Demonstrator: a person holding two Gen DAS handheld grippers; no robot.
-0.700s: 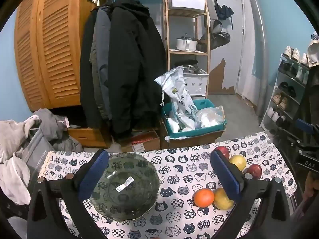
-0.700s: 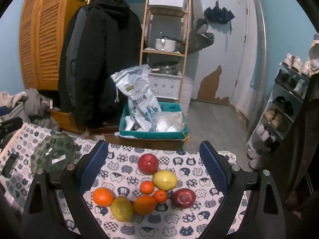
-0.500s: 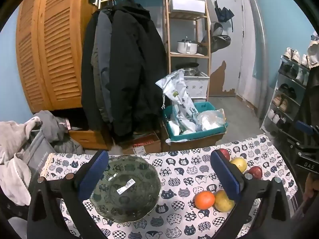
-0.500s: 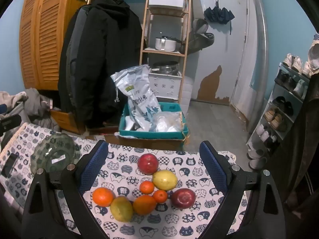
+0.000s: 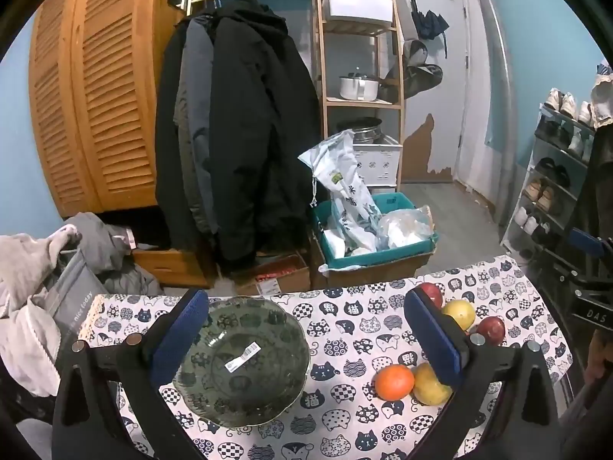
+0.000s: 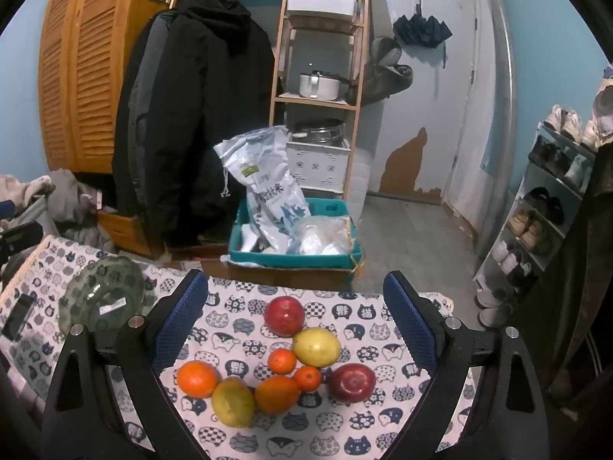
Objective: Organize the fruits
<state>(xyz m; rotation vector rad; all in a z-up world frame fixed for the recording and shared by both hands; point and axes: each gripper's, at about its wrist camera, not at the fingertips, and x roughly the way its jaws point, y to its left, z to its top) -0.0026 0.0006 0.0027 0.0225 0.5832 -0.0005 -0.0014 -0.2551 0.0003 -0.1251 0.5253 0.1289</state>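
Eight fruits are seen in a loose cluster toward the right edge of the surface [image 6: 230, 306], which is covered by a cat-print cloth, while a green glass bowl [image 5: 241, 356] stands empty toward the left edge, well apart from them.

Taken from left to right in the right wrist view, the cluster is made up of a large orange [image 6: 197, 378], a yellow-green citrus [image 6: 232, 402], a second orange [image 6: 276, 394], a small mandarin [image 6: 282, 360], a red apple [image 6: 285, 315] at the far side, another small mandarin [image 6: 308, 378], a lemon [image 6: 316, 347] and a second red apple [image 6: 353, 381].

Nothing is held. The left gripper [image 5: 306, 335] hangs above the bowl with its fingers spread wide and empty; the right gripper [image 6: 295, 320] hangs above the fruit, its fingers equally wide and empty.

The first pick appears to be the step in hand, probably with the right gripper. An outer fruit is best taken first, since the middle ones touch their neighbours and could be sent rolling. The wide fingers should be lowered to either side of one fruit only, centred on its widest part, and closed gently, because round smooth skin slips easily. The fruit would then be carried across and set low into the bowl rather than dropped, as glass is brittle.
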